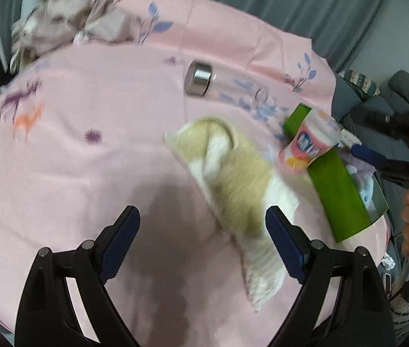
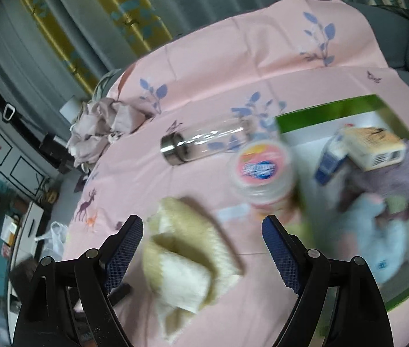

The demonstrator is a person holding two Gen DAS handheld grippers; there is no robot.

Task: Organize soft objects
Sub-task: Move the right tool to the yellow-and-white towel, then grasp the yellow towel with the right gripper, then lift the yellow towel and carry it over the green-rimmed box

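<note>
- Pink sheet (image 1: pixel 88 101) covers the bed; grey curtains behind.
- Towel (image 1: pixel 233 179), beige and white, lies loose on the sheet beside the green box (image 1: pixel 337 193), which already holds soft items.
- Step, by my reading: towel waits to be picked up; next move needs jaws closing on a fold, then a lift into the box.
- Left hand-held gripper (image 1: pixel 203 243): jaws wide, empty, towel edge near one finger.
- Right hand-held gripper (image 2: pixel 203 248): jaws wide, above the towel, gripping nothing.

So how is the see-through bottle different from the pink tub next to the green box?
The clear bottle lies on its side on the pink sheet; the pink tub stands upright, touching the green box. The clear bottle is long and slim with a shiny metal cap; the pink tub is short and wide with a printed pink lid. Both are round, hard containers, outside the box.
</note>
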